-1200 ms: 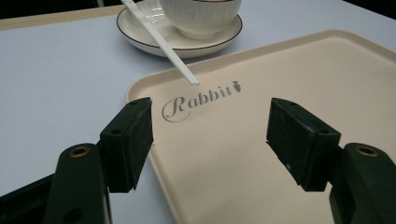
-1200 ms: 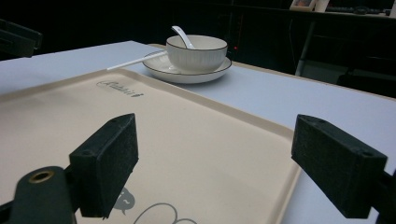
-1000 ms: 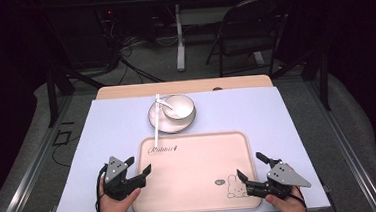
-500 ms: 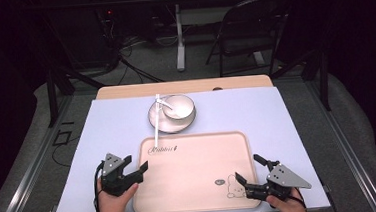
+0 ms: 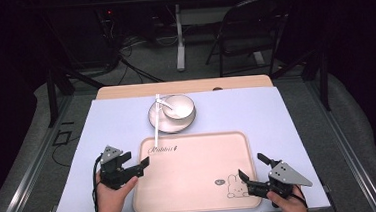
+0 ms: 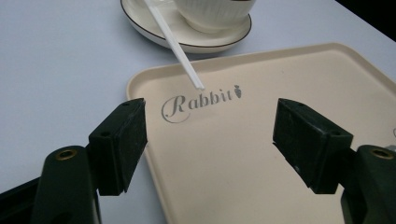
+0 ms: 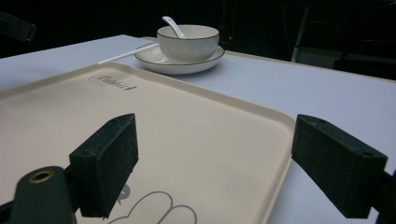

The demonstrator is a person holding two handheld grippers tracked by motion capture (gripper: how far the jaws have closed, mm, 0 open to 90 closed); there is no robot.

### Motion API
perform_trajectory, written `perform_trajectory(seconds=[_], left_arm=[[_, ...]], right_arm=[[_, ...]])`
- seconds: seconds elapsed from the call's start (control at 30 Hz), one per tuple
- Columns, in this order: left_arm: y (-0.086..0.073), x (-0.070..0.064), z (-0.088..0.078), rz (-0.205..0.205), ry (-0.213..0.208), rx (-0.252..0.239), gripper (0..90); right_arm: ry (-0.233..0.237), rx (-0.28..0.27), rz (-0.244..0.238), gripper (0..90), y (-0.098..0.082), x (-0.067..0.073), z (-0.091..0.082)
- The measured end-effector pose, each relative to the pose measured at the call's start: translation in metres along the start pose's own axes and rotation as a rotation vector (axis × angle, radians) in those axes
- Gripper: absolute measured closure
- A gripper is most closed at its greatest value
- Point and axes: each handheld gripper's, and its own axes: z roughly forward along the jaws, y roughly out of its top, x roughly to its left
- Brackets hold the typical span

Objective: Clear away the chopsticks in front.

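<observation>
A beige tray (image 5: 196, 185) printed with "Rabbit" and a bunny lies at the table's near middle. Behind it a white bowl (image 5: 178, 106) with a spoon (image 7: 170, 23) stands on a saucer (image 5: 163, 125). A thin white stick (image 5: 155, 123) leans off the saucer over the tray's far left corner. My left gripper (image 5: 135, 160) is open at the tray's left edge, its jaws straddling the rim (image 6: 140, 88). My right gripper (image 5: 253, 166) is open over the tray's near right corner (image 7: 275, 140). Both hold nothing.
The tray, saucer and bowl rest on a pale blue mat (image 5: 102, 127) over a wooden table (image 5: 125, 91). Beyond the table's far edge stand a dark chair (image 5: 244, 37) and a table leg (image 5: 178, 36), with cables on the floor.
Both hands have shifted only slightly: the left gripper edged a little forward along the tray's left rim, the right stayed near the bunny corner. Both stay open.
</observation>
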Motion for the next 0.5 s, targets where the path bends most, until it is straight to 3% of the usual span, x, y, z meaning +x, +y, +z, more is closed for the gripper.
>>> perform_trajectory(seconds=[0.13,0.3,0.5], left_arm=[[0.012,0.008,0.004,-0.045,-0.001,0.025,27.8],[0.023,0.013,0.007,-0.070,0.003,0.028,30.5],[0.043,0.018,0.011,-0.049,0.030,0.057,30.5]], right_arm=[[0.014,0.012,0.009,14.1,-0.001,0.001,0.002],[0.016,0.010,0.005,14.1,0.000,0.001,0.001],[0.018,0.013,0.011,14.1,0.000,0.001,0.001]])
